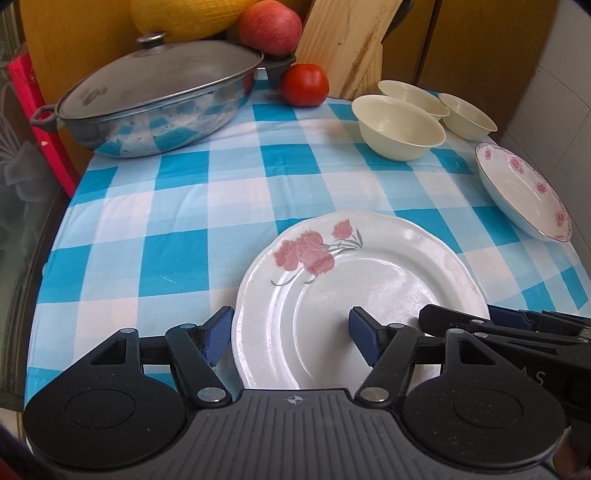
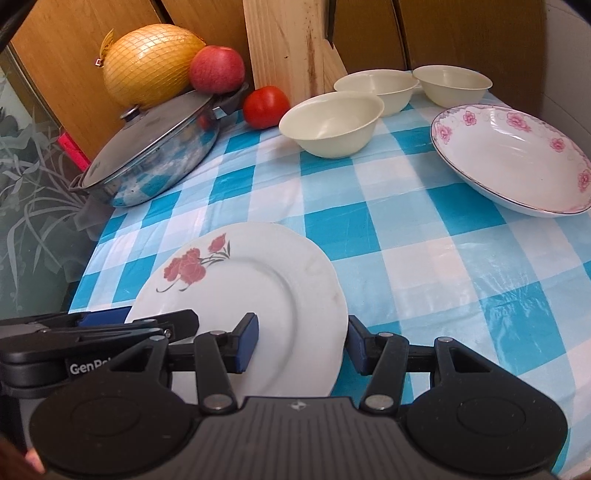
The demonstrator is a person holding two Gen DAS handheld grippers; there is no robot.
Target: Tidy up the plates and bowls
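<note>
Wooden cabinet panels (image 2: 443, 33) back the table; frosted glass (image 2: 26, 206), seemingly leaf-etched, stands left.

Lighting: bright, soft, even daylight. Shadows: faint. Glare: sheen on flat plate (image 1: 364, 295) and glossy checked tablecloth (image 2: 461, 258). Focus: sharp throughout. Distortion: strong fisheye curvature, dark vignetted corners in both views.

Left wrist view looks low and close across the flat plate (image 1: 364, 295) toward the table's back. Right wrist view faces likewise, from that plate's right. Both share it, the lidded pan (image 1: 155, 99) and three bowls.
</note>
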